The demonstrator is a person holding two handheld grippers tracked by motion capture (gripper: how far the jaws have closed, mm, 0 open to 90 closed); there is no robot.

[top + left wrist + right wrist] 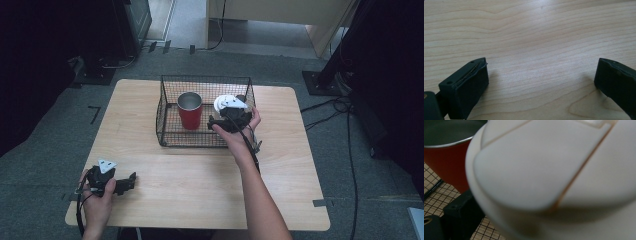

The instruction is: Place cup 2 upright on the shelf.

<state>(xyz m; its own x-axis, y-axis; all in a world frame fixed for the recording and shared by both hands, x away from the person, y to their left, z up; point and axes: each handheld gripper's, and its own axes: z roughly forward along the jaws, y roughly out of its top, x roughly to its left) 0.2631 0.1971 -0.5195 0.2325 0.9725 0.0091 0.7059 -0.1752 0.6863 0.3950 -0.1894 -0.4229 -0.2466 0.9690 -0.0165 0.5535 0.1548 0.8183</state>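
High view showed the right tongs (226, 111) gripping a white rounded plastic object (226, 102) inside the black wire basket (165, 107), just right of the red metal cup (190, 110); left tongs (131, 179) sat wide apart, well off on the wooden surface (200, 170).

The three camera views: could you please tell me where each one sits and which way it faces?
High view: above the person's side, looking down on the pale wooden table; both forearms show.
Left gripper view: rides the left tongs, facing tabletop; open jaws.
Right gripper view: rides the right tongs, facing a white rounded plastic object.
Shared: red metal cup, black wire basket.
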